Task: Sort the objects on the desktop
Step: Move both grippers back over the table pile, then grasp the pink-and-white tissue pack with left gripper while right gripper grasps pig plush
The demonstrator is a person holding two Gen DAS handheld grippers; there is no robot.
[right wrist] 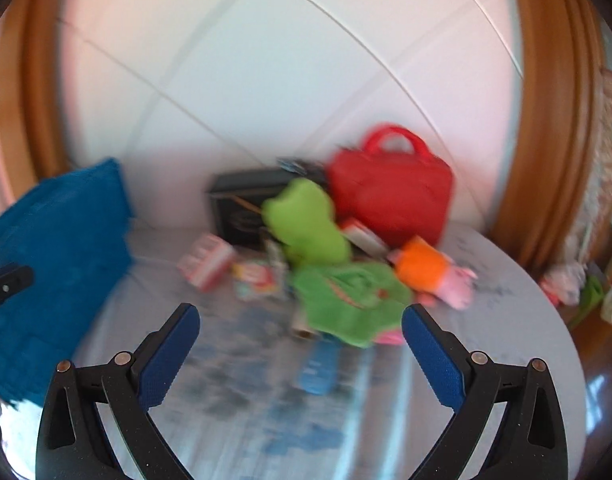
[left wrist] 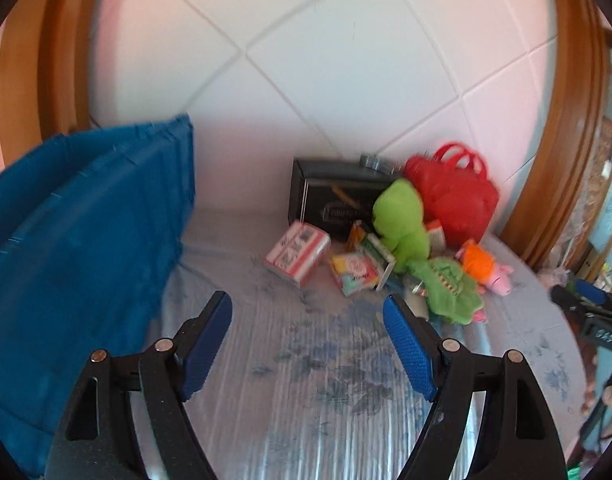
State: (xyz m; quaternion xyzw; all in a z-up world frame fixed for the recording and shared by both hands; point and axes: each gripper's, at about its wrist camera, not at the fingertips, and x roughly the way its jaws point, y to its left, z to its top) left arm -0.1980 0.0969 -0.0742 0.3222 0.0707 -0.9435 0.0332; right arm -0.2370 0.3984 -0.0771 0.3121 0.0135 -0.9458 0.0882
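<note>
1. Clutter is the first hazard: the things to sort lie heaped ahead of both sets of jaws, against the padded white headboard (left wrist: 345, 80). They overlap, so a grab into the heap could drag a neighbour along.
2. My left gripper (left wrist: 307, 334) has its jaws wide and empty, with only the ribbed, blue-flowered bedsheet (left wrist: 306, 400) between them. My right gripper (right wrist: 302, 344) is at its widest, also empty.
3. Beyond the left jaws' right finger slumps a lime-green plush frog (left wrist: 401, 220), over a flatter green fabric toy (left wrist: 449, 288). Both are soft and would squash or slip in a shallow pinch.
4. Behind them stands a glossy red handbag with loop handles (left wrist: 457, 192) and a rigid black box (left wrist: 325, 196); the handles could snag a finger.
5. Ahead, centre, sit a red-and-white striped carton (left wrist: 298, 256) and a pastel printed packet (left wrist: 355, 272), firm-edged and easier to clamp.
6. Right view is smeared, so I cannot identify the blue object (right wrist: 317, 372) lying between those jaws.
7. Left of the left jaws rises a teal, coarse-woven cushion (left wrist: 86, 240), close enough to brush.
</note>
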